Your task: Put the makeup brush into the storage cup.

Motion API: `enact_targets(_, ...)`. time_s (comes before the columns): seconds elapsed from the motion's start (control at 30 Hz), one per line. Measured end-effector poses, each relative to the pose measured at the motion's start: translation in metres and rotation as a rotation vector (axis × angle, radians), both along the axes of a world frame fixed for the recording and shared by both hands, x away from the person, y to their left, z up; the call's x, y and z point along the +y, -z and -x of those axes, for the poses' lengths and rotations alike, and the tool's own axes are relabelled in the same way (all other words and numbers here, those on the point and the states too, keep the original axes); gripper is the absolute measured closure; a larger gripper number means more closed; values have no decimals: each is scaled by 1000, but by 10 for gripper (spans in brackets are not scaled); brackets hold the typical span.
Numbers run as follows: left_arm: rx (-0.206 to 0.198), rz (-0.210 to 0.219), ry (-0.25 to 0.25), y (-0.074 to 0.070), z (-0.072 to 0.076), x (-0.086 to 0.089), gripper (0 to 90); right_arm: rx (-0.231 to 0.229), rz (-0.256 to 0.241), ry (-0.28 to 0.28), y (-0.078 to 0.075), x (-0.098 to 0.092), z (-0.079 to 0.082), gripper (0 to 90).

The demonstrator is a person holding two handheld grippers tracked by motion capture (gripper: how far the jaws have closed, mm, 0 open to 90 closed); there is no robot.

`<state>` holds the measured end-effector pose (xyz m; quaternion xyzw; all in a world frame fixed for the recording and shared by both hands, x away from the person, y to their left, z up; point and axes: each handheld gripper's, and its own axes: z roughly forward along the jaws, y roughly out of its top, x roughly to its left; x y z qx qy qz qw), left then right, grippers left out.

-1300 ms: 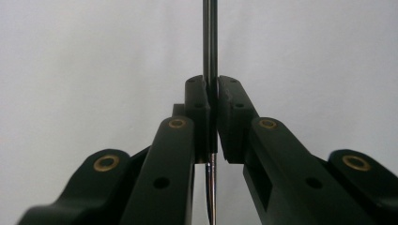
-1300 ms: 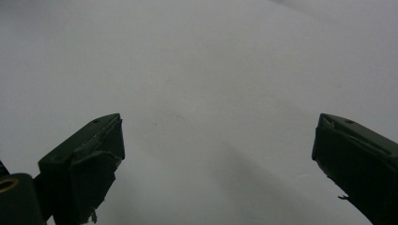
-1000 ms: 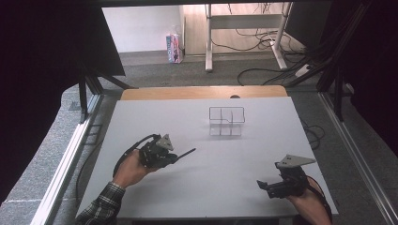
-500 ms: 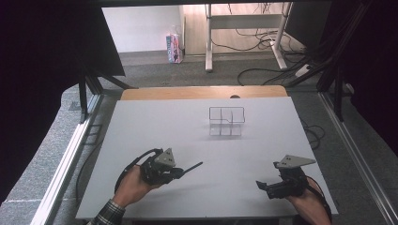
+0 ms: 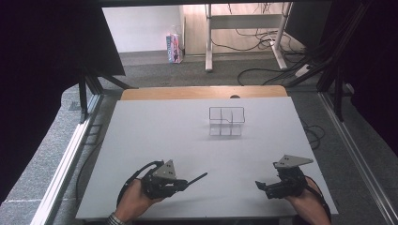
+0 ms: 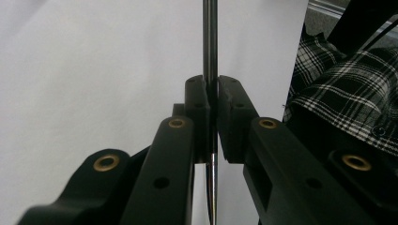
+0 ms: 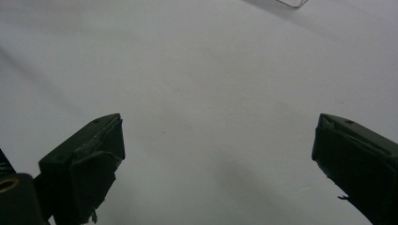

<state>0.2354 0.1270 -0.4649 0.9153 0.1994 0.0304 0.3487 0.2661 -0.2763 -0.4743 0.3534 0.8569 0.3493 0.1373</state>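
A pen (image 6: 209, 56) is clamped between the left gripper's (image 6: 212, 110) jaws, projecting beyond them; the right gripper (image 7: 218, 154) is held wide apart.

The high view is evenly lit from above. The white table (image 5: 155, 140) is bright, while the sides and the top corners stay almost black. Soft, short shadows lie under the clear box (image 5: 226, 121). This picture is a little grainy. In the left gripper view the near black jaws are blurred and the pen (image 6: 210, 42) shows a thin glare line. The right gripper view is dimmer and grey, with soft focus and faint broad shadows.
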Motion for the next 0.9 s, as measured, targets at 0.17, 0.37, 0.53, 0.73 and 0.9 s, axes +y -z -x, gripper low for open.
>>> enact_targets(0.17, 4, -16, 5, 2, -2, -2, 839, 4, -14, 15, -3, 3, 0, 18)
enact_targets(0.37, 4, -33, 21, 2, -2, -6, 839, 6, -27, -6, -10, 8, 1, 2)
enact_targets(0.53, 1, -42, 34, 1, -4, -11, 839, 10, 4, -57, -16, 21, 2, 0)
enact_targets(0.73, -1, -63, 50, 2, -6, -18, 839, 16, 32, -121, -20, 36, 2, 0)
enact_targets(0.9, -10, -85, 69, 2, -7, -25, 839, 15, 55, -174, -22, 49, 2, 36)
